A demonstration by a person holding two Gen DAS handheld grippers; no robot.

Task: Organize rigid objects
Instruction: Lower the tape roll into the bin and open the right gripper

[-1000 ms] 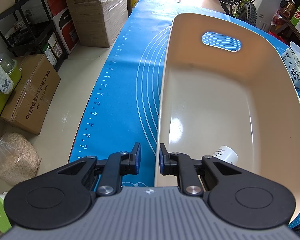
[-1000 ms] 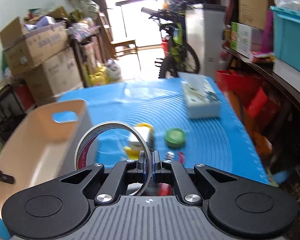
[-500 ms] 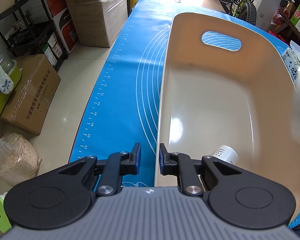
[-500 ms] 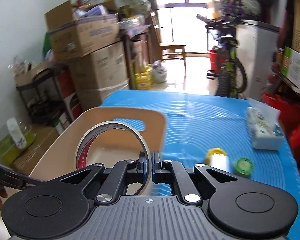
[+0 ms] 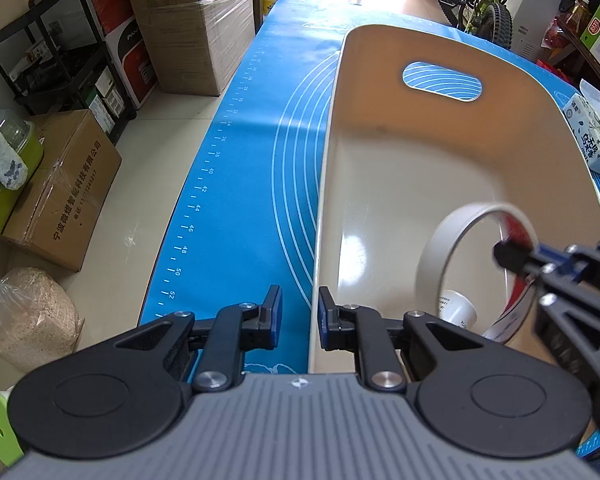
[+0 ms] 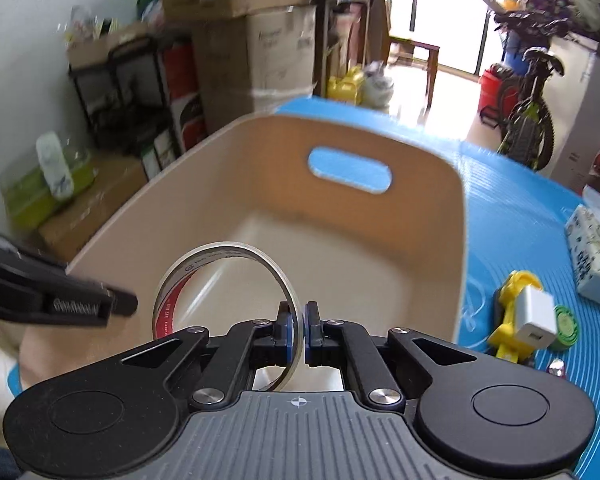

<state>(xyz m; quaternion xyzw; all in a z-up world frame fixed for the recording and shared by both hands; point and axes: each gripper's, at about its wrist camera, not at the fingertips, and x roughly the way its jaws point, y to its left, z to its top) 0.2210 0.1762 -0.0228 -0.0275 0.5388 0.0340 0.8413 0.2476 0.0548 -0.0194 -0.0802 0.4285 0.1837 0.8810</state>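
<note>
Right hand-held gripper (image 6: 298,330) pinching my tape ring (image 6: 224,284) over the bin (image 5: 380,168).
Left hand-held gripper (image 5: 299,316) spread, straddling its rim; small white bottle (image 5: 458,310) lies inside.

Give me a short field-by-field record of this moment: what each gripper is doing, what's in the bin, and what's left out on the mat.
right gripper: shut on the thin ring of a nearly used-up tape roll, held upright over the bin
left gripper: jaws astride the bin's near wall; contact unclear
bin: beige plastic bin with a handle cutout, on the blue silicone mat
inside bin: small white cylindrical container, lying on its side
left on mat: yellow toy with a white block, green round lid, tissue pack
</note>
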